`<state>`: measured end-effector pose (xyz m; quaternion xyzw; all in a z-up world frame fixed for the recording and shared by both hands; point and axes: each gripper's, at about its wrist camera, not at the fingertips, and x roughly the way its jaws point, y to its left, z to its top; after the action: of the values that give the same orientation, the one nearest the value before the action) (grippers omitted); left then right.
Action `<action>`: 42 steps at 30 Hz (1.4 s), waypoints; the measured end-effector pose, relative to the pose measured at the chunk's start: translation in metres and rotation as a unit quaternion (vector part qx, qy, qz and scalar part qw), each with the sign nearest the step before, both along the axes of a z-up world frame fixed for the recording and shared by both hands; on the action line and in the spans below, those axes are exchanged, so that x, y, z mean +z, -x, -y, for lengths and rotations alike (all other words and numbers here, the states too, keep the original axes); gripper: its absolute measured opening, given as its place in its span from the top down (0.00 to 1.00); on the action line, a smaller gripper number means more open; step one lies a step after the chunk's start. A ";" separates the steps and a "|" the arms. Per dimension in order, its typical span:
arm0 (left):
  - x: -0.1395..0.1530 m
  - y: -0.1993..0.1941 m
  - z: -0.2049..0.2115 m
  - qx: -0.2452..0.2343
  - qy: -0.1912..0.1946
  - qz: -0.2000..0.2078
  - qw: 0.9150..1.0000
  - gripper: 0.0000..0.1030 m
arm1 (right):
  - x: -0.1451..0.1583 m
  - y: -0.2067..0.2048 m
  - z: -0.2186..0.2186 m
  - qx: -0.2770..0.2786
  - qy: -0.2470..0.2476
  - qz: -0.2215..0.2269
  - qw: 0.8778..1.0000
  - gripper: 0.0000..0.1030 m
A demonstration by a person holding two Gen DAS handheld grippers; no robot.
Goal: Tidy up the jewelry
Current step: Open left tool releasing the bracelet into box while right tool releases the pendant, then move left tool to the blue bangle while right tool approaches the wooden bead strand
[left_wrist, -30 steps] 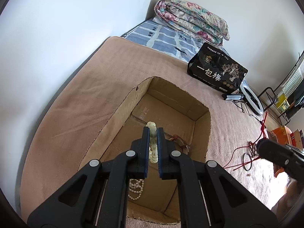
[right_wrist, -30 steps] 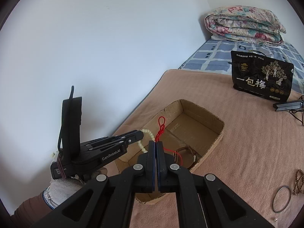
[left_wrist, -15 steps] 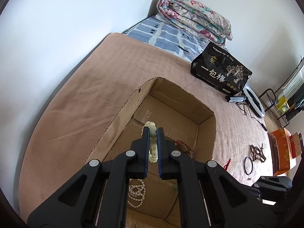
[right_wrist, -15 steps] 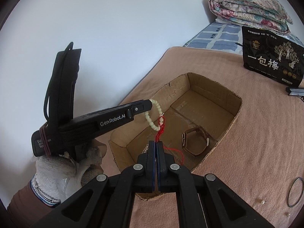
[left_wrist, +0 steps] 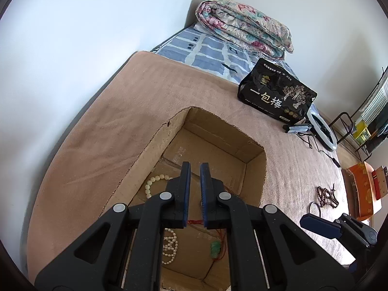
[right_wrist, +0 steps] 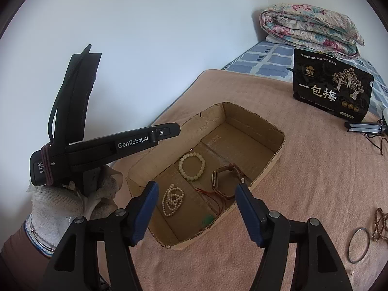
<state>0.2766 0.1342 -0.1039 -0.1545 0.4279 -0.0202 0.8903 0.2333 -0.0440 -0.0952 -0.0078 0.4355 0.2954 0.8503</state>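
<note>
Folded quilt (left_wrist: 245,28), black pouch (left_wrist: 276,94)

Blk grippers (right_wrist: 196,208), blue pads – white knit glove (right_wrist: 55,208).

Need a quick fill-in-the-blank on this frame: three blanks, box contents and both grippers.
1. The pale round-bead bracelet lies inside the open brown ____ box.
2. The right gripper has its jaws ____, nothing between them.
3. The thin metal bangle lies on the pink blanket, ____ the box.

Missing words: cardboard; open; outside
</note>
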 end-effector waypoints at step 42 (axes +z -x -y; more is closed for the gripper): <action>0.000 -0.005 0.224 -0.178 -0.011 -0.002 0.984 0.36 | 0.005 0.013 0.313 -0.301 0.105 0.056 0.946 0.00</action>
<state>0.2813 -0.0897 -0.1042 -0.0658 0.4507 -0.1729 0.8733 0.2207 -0.3567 -0.0900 0.0177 0.3982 -0.0230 0.9169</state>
